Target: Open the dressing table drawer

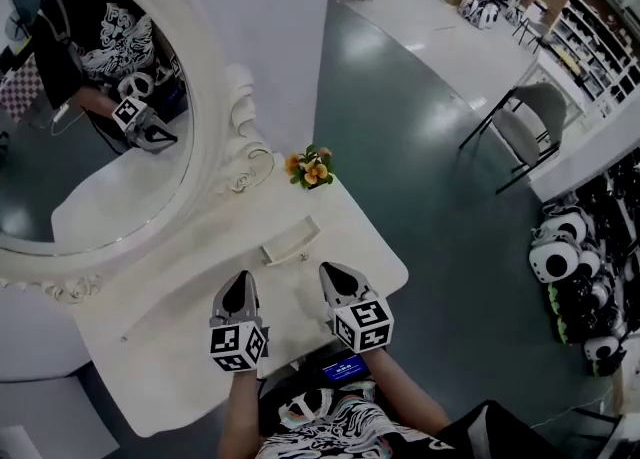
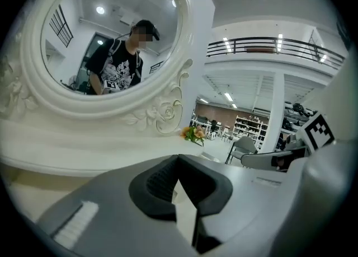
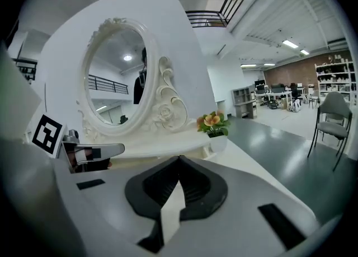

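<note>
The white dressing table (image 1: 180,337) with its oval mirror (image 1: 100,157) fills the left of the head view. No drawer front shows in any view; the table's near edge lies beneath my grippers. My left gripper (image 1: 240,282) hovers over the tabletop near that edge, jaws shut with nothing between them, and its tips meet in the left gripper view (image 2: 178,158). My right gripper (image 1: 333,274) hangs beside it to the right, also shut and empty, with the tips together in the right gripper view (image 3: 179,159). Both point toward the mirror.
A small pot of orange flowers (image 1: 312,169) stands at the table's back right corner. A little white tray (image 1: 291,242) lies just ahead of the grippers. A grey chair (image 1: 530,122) and a heap of black-and-white things (image 1: 565,262) are on the floor at the right.
</note>
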Tool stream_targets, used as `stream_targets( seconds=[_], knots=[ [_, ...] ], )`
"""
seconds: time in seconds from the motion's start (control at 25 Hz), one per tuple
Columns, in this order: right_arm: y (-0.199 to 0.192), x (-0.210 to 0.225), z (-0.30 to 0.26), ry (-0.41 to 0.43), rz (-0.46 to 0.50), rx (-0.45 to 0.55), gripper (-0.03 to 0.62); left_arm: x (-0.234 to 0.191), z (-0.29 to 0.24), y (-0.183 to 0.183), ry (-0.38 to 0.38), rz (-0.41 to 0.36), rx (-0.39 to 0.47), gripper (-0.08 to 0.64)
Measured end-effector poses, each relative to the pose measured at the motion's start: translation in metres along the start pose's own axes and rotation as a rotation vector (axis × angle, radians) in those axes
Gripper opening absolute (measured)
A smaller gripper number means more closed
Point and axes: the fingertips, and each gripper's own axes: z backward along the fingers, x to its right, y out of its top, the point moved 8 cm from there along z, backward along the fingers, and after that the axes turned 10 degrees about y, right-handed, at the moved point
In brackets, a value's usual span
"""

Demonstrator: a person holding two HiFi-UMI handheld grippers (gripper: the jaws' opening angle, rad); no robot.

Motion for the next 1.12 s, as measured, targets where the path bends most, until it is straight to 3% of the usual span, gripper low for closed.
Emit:
stream_targets(
  seconds=[0.48,0.8,1.12],
  knots=[
    [0.006,-0.023,0.025,-0.071,0.097,-0.025,0.002,0.007,0.022,0.015,-0.040,0.002,0.041,0.002],
    [0.004,-0.023,0.035,-0.091,0.103,-0.026,0.000,0.014,0.023,0.016,-0.083,-0.010,0.038,0.002],
    [-0.001,-0.028,0.033,-0.090,0.098,-0.033,0.000,0.007,0.028,0.011,-0.078,-0.001,0.030,0.002]
  ],
)
